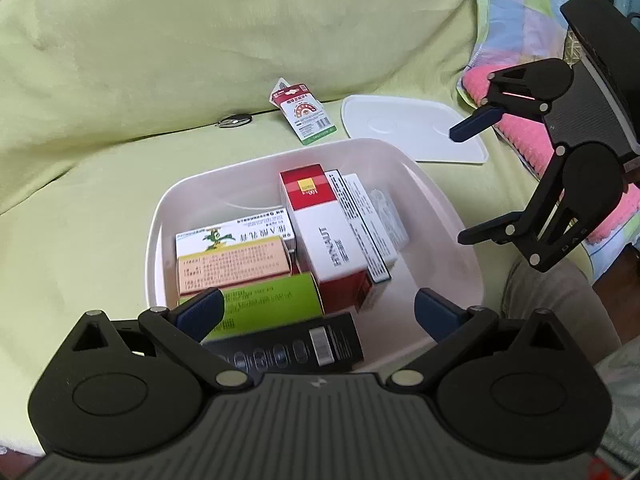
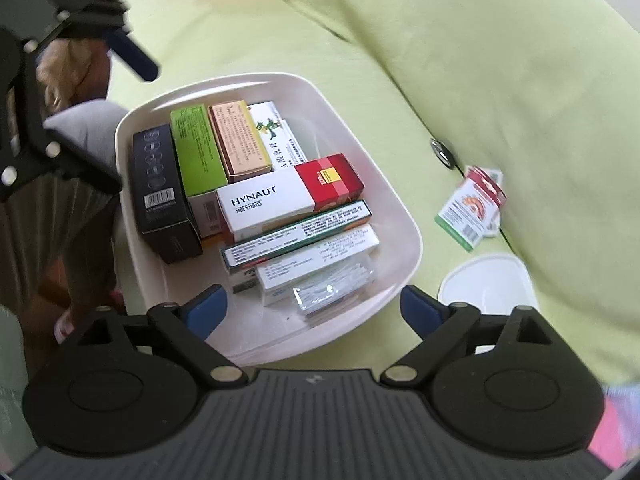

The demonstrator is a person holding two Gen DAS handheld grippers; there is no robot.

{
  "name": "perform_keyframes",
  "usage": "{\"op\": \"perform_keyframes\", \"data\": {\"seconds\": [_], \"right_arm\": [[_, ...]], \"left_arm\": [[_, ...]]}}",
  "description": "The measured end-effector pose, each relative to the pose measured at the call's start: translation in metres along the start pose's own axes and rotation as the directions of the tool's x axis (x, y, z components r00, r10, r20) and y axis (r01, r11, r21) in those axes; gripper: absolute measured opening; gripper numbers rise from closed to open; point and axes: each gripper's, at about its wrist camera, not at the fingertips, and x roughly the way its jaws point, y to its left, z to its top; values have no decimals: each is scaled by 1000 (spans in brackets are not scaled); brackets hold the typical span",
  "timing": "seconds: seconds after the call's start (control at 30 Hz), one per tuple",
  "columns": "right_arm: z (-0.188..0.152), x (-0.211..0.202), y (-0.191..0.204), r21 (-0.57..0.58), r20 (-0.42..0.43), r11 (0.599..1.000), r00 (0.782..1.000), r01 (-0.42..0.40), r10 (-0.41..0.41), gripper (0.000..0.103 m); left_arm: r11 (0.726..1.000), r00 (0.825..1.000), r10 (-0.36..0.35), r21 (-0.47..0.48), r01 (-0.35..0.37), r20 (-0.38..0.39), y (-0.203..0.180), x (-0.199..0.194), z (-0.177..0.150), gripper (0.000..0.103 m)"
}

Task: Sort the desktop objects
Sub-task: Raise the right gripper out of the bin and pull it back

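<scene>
Both grippers, left point(image 1: 318, 312) and right point(image 2: 314, 310), hang wide open and empty over the white bin point(image 2: 404, 216) of medicine boxes point(image 2: 264, 204); one packet point(image 2: 472, 210) and the lid point(image 2: 486, 284) lie outside on the green couch, seemingly next to go.

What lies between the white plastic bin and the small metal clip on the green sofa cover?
Nothing: in the right wrist view, only bare green cover separates the white plastic bin from the small metal clip.

We see the white bin point(image 2: 408, 236) full of medicine boxes point(image 2: 264, 200), and one sachet point(image 2: 472, 212) on the sofa's seat edge.
</scene>
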Motion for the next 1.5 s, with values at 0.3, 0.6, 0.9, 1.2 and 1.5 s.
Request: {"op": "perform_keyframes", "data": {"seconds": [0.3, 0.6, 0.9, 1.2, 1.5], "right_arm": [[-8, -22, 18, 164, 80, 985, 994, 60, -74, 97], [-27, -41, 30, 271, 172, 961, 979, 55, -105, 99], [-65, -54, 26, 472, 230, 881, 959, 40, -167, 100], [-86, -41, 23, 569, 217, 822, 962, 12, -165, 101], [-88, -21, -15, 632, 186, 775, 968, 13, -168, 101]], "left_arm": [[997, 997, 64, 28, -65, 39, -25, -36, -17, 102], [993, 992, 108, 47, -111, 69, -40, -57, -24, 102], [993, 992, 93, 70, -99, 81, -50, -58, -19, 102], [997, 997, 61, 47, -64, 55, -36, -38, -7, 102], [998, 998, 56, 17, -56, 13, -12, -11, 9, 102]]}}
